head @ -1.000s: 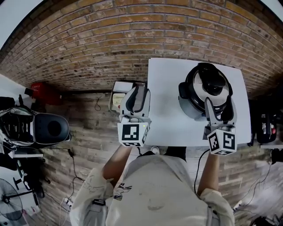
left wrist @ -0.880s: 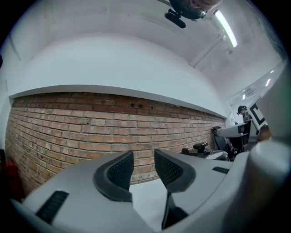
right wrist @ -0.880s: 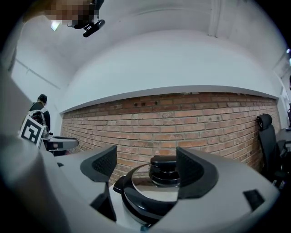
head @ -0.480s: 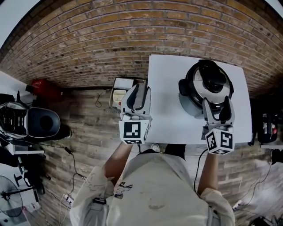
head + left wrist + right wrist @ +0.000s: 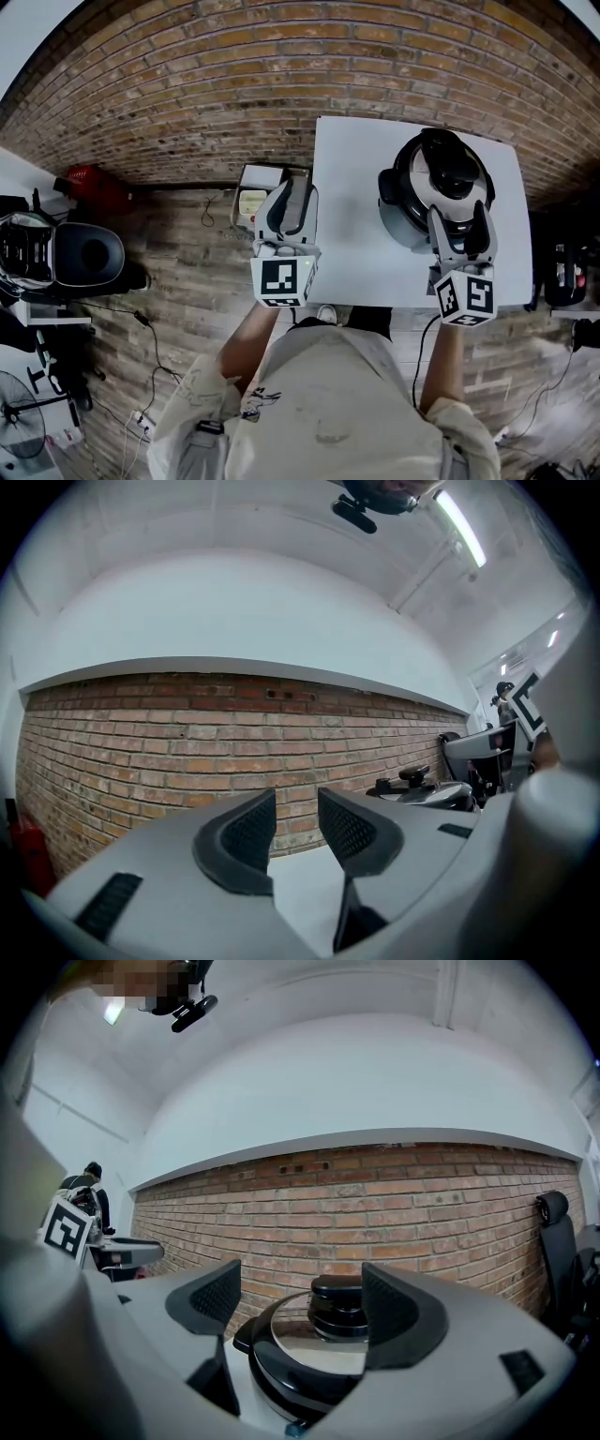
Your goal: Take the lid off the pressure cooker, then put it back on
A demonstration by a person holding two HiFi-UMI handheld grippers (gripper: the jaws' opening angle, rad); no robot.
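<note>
The pressure cooker point(image 5: 439, 187) stands on the white table point(image 5: 352, 169), towards its right side, with its steel lid point(image 5: 433, 192) on and a black knob point(image 5: 454, 172) on top. My right gripper point(image 5: 461, 217) is at the cooker's near side, level and open. In the right gripper view the lid point(image 5: 300, 1340) and knob point(image 5: 339, 1309) show ahead between the jaws of the right gripper point(image 5: 302, 1288), untouched. My left gripper point(image 5: 292, 189) hovers over the table's left edge, open and empty. The left gripper point(image 5: 295, 808) faces the brick wall, with the cooker point(image 5: 427, 789) off to its right.
A white boxy device point(image 5: 253, 199) sits on the floor by the table's left edge. Farther left are a red object point(image 5: 89, 192), a black seat point(image 5: 86, 255) and cables. A brick wall point(image 5: 375, 1194) runs behind the table.
</note>
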